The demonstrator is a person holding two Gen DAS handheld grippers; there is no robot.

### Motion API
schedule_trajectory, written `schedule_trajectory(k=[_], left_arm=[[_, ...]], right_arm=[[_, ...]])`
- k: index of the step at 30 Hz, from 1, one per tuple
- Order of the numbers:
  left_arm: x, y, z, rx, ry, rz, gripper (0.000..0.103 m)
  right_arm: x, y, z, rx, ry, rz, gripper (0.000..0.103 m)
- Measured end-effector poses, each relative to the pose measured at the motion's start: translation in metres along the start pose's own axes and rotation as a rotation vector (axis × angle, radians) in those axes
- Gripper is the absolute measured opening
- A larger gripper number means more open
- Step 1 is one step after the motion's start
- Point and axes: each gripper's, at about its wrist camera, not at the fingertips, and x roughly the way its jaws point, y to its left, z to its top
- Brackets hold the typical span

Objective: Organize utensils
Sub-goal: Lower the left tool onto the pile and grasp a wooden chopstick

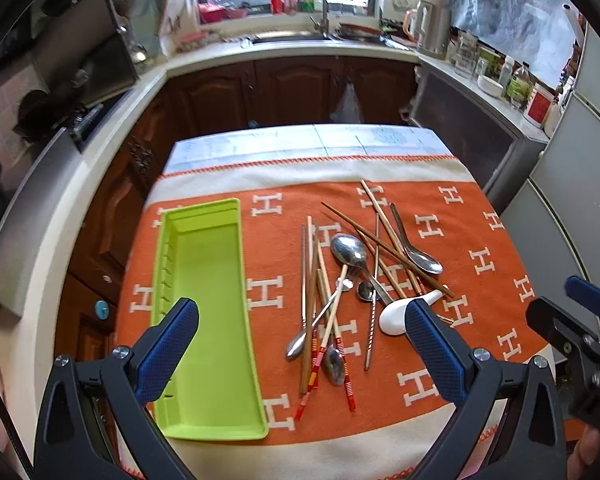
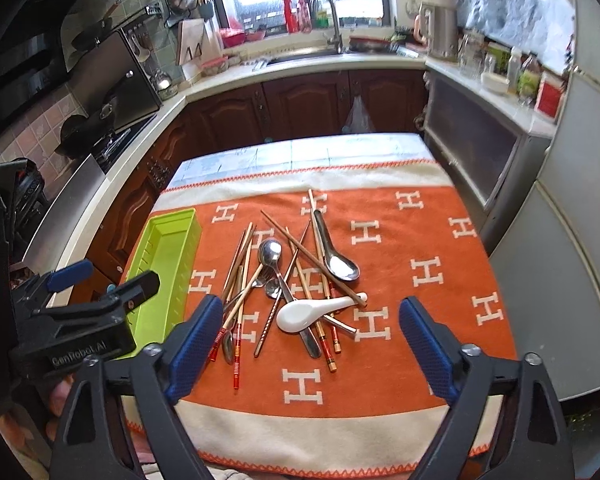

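A table covered by an orange H-patterned cloth [image 1: 480, 216], on which a lime-green plastic tray [image 1: 216, 320] and a pile of mixed utensils [image 1: 352, 280] are laid.

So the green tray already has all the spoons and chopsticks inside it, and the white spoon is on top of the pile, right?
Not quite. The green tray is empty, as the left wrist view shows. The spoons and chopsticks lie in a pile on the orange cloth beside it. The white spoon does sit on top.

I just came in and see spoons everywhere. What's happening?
A person holds a hand-held gripper in each hand over a messy pile of spoons and chopsticks on the orange cloth. The left hand-held gripper and right hand-held gripper are both open, holding nothing. The green tray is empty.
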Motion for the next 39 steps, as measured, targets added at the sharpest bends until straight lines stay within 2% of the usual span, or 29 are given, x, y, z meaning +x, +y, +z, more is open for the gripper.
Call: schedule_trajectory(k=[4, 5, 9, 11, 13, 15, 16, 17, 24, 27, 29, 31, 39], left_arm=[[0.028, -0.003, 0.011, 0.012, 0.056, -0.042, 0.101], [0.038, -0.006, 0.014, 0.02, 0.061, -0.046, 0.097], [0.072, -0.015, 0.029, 0.018, 0.096, -0.052, 0.088], [0.09, -0.017, 0.037, 0.006, 0.12, -0.06, 0.074], [0.11, -0.019, 0.045, -0.012, 0.15, -0.067, 0.07], [0.132, -0.02, 0.053, -0.044, 0.193, -0.093, 0.058], [0.142, -0.019, 0.055, -0.06, 0.213, -0.11, 0.049], [0.155, -0.019, 0.058, -0.081, 0.241, -0.129, 0.044], [0.199, -0.015, 0.059, -0.113, 0.322, -0.078, 0.037], [0.211, -0.007, 0.056, -0.122, 0.355, -0.062, 0.029], [0.215, 0.001, 0.055, -0.132, 0.37, -0.057, 0.019], [0.216, 0.009, 0.053, -0.138, 0.38, -0.061, 0.016], [0.221, 0.019, 0.047, -0.086, 0.409, -0.089, 0.015]], right_arm=[[0.026, -0.011, 0.017, 0.0, 0.039, 0.009, 0.079], [0.041, -0.026, 0.016, 0.0, 0.045, 0.01, 0.079], [0.077, -0.04, 0.037, -0.002, 0.078, 0.02, 0.077], [0.097, -0.05, 0.047, -0.001, 0.098, 0.027, 0.075], [0.117, -0.056, 0.055, -0.011, 0.109, 0.042, 0.074], [0.138, -0.06, 0.061, -0.012, 0.129, 0.052, 0.072], [0.153, -0.064, 0.065, -0.018, 0.149, 0.073, 0.068], [0.159, -0.064, 0.064, -0.021, 0.157, 0.083, 0.065], [0.217, -0.046, 0.054, -0.135, 0.218, 0.163, 0.043], [0.236, -0.027, 0.048, -0.202, 0.233, 0.181, 0.036], [0.244, -0.015, 0.046, -0.238, 0.239, 0.191, 0.03], [0.255, -0.005, 0.045, -0.269, 0.246, 0.188, 0.029], [0.298, 0.017, 0.036, -0.369, 0.308, 0.16, 0.022]])
